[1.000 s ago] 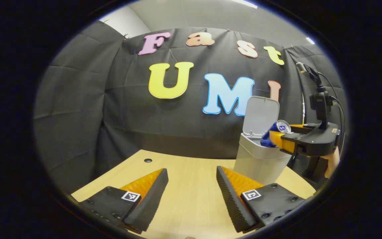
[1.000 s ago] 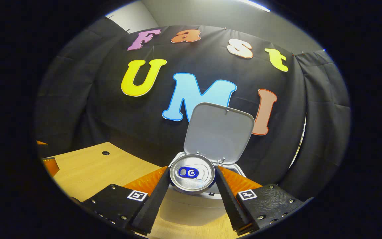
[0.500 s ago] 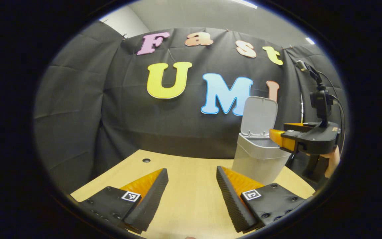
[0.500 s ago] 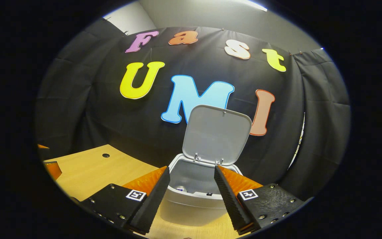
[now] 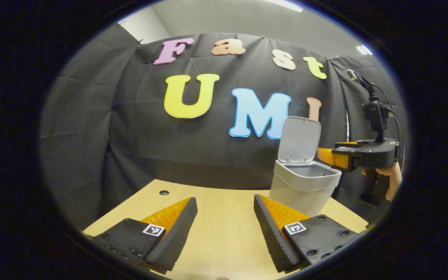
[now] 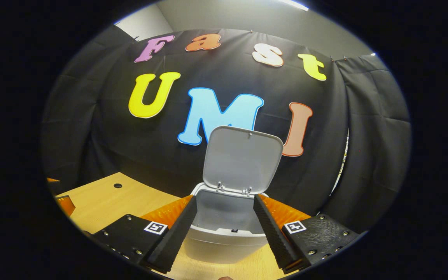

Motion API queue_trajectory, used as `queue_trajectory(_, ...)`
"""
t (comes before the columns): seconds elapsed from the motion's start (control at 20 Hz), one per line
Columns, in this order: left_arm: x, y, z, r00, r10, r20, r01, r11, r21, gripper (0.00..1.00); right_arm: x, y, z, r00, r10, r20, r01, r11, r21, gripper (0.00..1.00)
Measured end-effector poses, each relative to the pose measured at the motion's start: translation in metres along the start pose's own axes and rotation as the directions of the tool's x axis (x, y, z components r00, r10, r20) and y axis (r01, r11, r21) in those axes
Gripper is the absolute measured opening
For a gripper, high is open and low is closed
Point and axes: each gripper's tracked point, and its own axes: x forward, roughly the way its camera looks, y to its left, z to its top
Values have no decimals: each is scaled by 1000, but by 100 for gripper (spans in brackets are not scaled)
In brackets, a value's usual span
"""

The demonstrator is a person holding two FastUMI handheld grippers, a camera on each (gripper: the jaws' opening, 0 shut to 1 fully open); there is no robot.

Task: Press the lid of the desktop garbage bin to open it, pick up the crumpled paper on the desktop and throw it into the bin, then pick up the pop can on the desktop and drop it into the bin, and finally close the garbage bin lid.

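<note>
Wooden desk [image 5: 224, 202] under my wide-spread, empty left gripper [image 5: 224, 229]; bin [image 6: 228, 229], lid [image 6: 242, 159] up at twelve o'clock, sits beyond my spread right gripper [image 6: 224, 229]; no legible writing.

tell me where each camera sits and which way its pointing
Left gripper view: rides on the left gripper, low over the wooden desk, facing the cloth wall; its own open fingers show, and the right gripper in a hand by the bin.
Right gripper view: rides on the right gripper, above the bin's front edge, facing into the bin and its raised lid; its own open fingers show.
Shared: the bin, lid, desk and wall.
</note>
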Motion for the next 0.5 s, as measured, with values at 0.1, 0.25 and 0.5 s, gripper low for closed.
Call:
queue_trajectory(0.1, 9, 3, 5, 1000, -26, 18, 25, 999, 31, 95, 5, -9, 11, 999, -33, -1, 33, 999, -1, 93)
queue_trajectory(0.25, 21, 3, 11, 995, -89, 37, 86, 994, 73, 96, 16, -20, 31, 996, -86, 0, 86, 996, 22, 94)
queue_trajectory(0.5, 32, 10, 12, 986, -160, 45, 154, 982, 110, 96, 42, -32, 65, 990, -140, 9, 139, 990, 14, 93)
